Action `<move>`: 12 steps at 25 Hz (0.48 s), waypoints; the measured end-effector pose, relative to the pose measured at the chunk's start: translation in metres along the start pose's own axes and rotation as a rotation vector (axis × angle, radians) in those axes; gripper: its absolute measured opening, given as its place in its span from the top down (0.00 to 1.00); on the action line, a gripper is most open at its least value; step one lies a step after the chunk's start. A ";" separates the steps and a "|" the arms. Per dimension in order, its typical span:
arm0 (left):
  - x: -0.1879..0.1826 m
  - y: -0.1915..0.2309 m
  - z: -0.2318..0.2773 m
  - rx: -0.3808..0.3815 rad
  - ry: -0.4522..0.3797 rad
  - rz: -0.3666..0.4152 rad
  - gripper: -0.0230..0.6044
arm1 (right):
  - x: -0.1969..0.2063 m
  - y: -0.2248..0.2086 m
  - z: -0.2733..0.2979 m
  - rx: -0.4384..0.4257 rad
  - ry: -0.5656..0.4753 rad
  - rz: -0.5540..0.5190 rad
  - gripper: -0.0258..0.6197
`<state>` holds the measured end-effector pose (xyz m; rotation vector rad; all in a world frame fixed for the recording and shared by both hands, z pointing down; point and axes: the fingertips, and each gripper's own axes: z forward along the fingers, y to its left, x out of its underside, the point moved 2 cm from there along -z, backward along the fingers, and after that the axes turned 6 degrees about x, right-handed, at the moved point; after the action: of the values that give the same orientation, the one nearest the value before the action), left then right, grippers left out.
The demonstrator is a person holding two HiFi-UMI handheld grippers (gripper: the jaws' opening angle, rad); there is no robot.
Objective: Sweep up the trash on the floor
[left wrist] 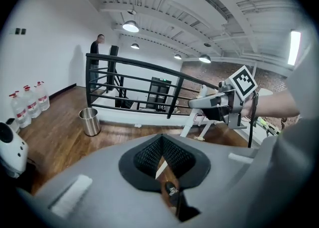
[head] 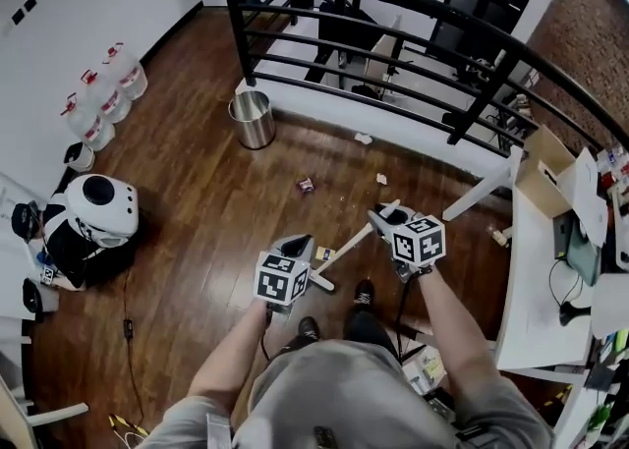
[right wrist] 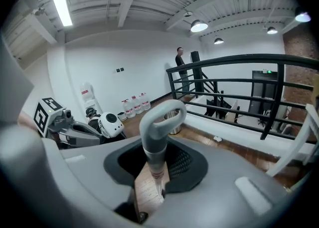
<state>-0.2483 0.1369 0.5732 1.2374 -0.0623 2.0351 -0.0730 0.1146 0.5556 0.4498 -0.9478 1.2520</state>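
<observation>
- Handle (right wrist: 162,117), grey and looped, sits pinched between the fingers of your right gripper (right wrist: 153,164), likely for sweeping.
- Fingers of your left gripper (left wrist: 162,161) press together, seemingly empty; trash scraps (head: 306,185) lie well beyond them.

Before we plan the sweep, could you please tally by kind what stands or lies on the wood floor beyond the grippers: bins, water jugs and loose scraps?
Metal bin: 1
Water jugs: 3
Loose scraps: 3
Total: 7
Smaller bits nearer the person are too unclear to count.
</observation>
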 end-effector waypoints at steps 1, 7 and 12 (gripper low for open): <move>-0.006 0.005 0.003 -0.009 -0.004 0.000 0.95 | -0.006 -0.006 0.006 0.003 -0.002 -0.012 0.83; -0.043 0.023 0.041 -0.060 -0.010 -0.006 0.95 | -0.033 -0.052 0.045 -0.022 -0.004 -0.052 0.83; -0.078 0.028 0.084 -0.096 -0.016 -0.015 0.95 | -0.059 -0.102 0.078 -0.044 -0.004 -0.068 0.83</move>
<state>-0.1824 0.0394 0.5656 1.1908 -0.1561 1.9854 -0.0063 -0.0092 0.5721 0.4469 -0.9541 1.1672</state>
